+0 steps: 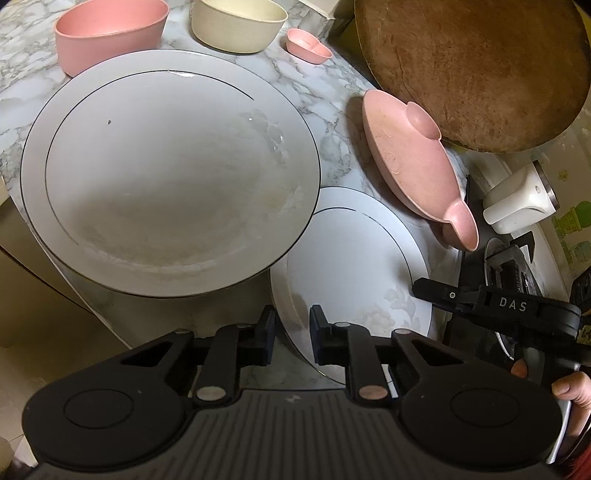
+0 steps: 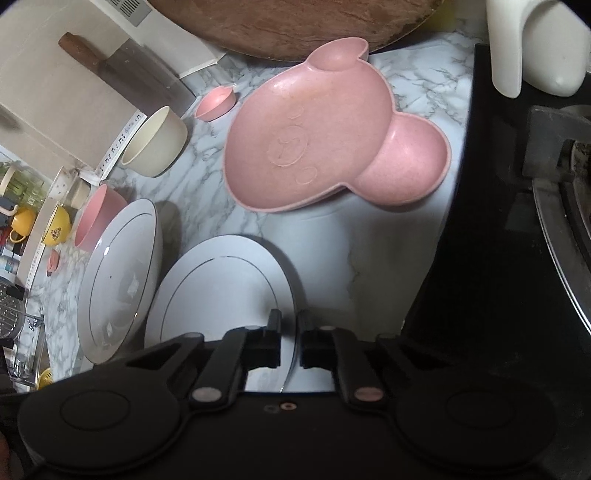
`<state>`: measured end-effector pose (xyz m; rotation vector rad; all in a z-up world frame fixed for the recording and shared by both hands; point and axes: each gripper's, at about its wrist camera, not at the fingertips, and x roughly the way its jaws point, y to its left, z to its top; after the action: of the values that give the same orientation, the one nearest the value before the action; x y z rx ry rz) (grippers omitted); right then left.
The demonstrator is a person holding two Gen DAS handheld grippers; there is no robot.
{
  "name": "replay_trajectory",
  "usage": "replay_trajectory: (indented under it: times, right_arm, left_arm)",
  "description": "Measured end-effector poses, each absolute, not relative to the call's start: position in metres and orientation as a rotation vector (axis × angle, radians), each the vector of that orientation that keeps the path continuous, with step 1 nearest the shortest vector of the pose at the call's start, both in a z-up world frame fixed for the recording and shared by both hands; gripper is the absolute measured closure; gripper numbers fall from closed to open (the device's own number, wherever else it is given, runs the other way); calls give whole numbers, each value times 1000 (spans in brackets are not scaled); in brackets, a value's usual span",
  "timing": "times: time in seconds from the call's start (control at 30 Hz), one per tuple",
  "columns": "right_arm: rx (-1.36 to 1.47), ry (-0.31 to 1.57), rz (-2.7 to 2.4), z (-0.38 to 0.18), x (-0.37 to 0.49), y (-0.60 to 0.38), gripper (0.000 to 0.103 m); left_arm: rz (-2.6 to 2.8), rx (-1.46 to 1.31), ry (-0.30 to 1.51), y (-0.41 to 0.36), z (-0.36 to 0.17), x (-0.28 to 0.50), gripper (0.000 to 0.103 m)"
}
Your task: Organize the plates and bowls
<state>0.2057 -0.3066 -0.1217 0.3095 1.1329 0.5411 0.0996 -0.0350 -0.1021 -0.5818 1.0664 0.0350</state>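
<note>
1. The left gripper point(image 1: 291, 341) is seen at the bottom centre of its view, jaws narrowly parted, holding nothing, near the edge of the smaller white plate point(image 1: 354, 266).
2. The right gripper point(image 2: 290, 343) is parted narrowly around that plate's rim point(image 2: 221, 295); whether it is gripped cannot be told.
3. The large white plate point(image 1: 166, 170) overlaps the smaller one at left.
4. The pink bear-shaped dish point(image 2: 325, 147), pink bowl point(image 1: 107, 37), cream bowl point(image 1: 236, 26) and small pink dish point(image 1: 308, 46) lie apart on the marble counter point(image 1: 321, 88).
5. Nothing is judged stacked yet; nearly everything is left.
</note>
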Motion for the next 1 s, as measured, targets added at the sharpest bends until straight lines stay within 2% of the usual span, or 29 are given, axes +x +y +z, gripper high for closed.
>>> replay_trajectory:
  times: [0.33,0.4,0.5,0.77,0.9,1.0]
  right_arm:
    - [279,1134,540,-119,194,-326,93]
    - [276,1135,534,-118,194,-329,85]
    - [271,1132,522,-115,196,-330,82]
    - [285,1132,503,-116,201,-331,83]
    - [296,1136,506,-117,202,-333,85]
    - [287,1137,515,-116,201,-331,90]
  left_arm:
    - [-23,-546,1079,-47,-102,101,85]
    - [-14,-546,1076,-46,-102,102,85]
    - [1,-563,1067,-41,-103,105,85]
    - [20,-541,1045,-40,-102,113,85]
    - [9,-549,1046,-40,-104,116,93]
    - [9,-537,1043,-41,-103,117,93]
